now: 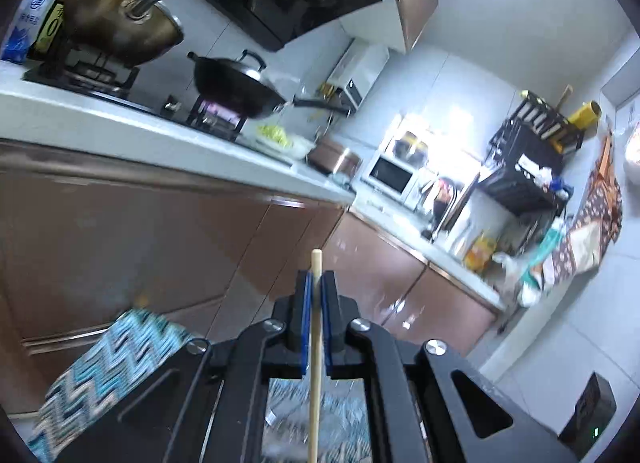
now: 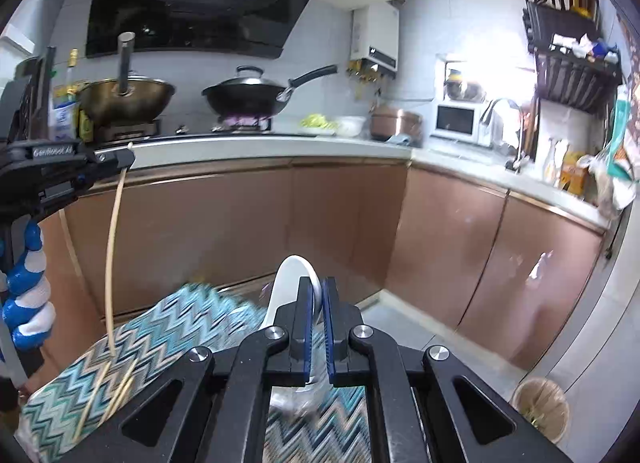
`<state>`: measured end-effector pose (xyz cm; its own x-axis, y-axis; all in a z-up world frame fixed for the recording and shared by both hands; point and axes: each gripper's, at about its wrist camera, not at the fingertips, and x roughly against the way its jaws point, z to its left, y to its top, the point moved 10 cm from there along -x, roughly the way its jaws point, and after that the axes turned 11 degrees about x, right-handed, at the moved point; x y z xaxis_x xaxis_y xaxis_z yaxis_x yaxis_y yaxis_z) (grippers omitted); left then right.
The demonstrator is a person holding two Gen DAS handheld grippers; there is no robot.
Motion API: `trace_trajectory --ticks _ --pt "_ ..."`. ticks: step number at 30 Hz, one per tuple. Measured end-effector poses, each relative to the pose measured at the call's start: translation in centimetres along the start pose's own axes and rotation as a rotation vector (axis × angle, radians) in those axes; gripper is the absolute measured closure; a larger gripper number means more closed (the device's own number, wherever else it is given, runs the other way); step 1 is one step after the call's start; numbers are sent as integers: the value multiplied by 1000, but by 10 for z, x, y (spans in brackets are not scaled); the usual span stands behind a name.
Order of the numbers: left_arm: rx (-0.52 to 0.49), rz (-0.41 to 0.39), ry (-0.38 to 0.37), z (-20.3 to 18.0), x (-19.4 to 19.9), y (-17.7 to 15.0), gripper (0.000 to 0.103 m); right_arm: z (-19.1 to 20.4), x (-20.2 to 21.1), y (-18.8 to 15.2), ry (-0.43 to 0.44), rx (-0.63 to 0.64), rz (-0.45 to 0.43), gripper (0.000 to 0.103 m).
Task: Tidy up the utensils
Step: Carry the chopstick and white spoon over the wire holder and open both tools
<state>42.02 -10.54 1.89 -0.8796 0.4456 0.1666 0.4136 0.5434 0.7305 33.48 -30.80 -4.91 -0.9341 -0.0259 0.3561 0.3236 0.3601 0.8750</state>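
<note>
My left gripper (image 1: 316,277) is shut on a thin wooden chopstick (image 1: 315,363) that stands upright through the blue pads, its tip poking just above them. From the right wrist view, the left gripper (image 2: 118,159) is at the left, level with the counter edge, and its chopstick (image 2: 113,247) hangs down towards the zigzag cloth (image 2: 172,335). Two more chopsticks (image 2: 108,395) lie on that cloth. My right gripper (image 2: 318,283) is shut on a white ceramic spoon (image 2: 290,275), bowl end up. The zigzag cloth (image 1: 112,351) also shows under the left gripper.
A gloved hand (image 2: 28,287) holds the left gripper. Brown cabinet fronts (image 2: 240,215) run under a pale counter (image 2: 280,141) with two woks (image 2: 248,97) on a stove, a microwave (image 2: 458,121) and a sink tap. A round woven bin (image 2: 540,407) stands on the floor at lower right.
</note>
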Motion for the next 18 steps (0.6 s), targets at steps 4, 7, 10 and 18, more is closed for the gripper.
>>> trace_trajectory --ticks 4,7,10,18 --pt "14 -50 11 -5 -43 -1 99 -9 -27 2 -58 39 -5 98" --pt "4 -86 48 1 -74 -14 98 -10 -52 -8 -72 52 17 98" --pt "-18 -105 86 13 -95 -32 98 -8 -76 -25 -80 61 44 98" --pt "-69 -140 163 55 -124 -82 98 8 -112 -65 -88 79 97 97"
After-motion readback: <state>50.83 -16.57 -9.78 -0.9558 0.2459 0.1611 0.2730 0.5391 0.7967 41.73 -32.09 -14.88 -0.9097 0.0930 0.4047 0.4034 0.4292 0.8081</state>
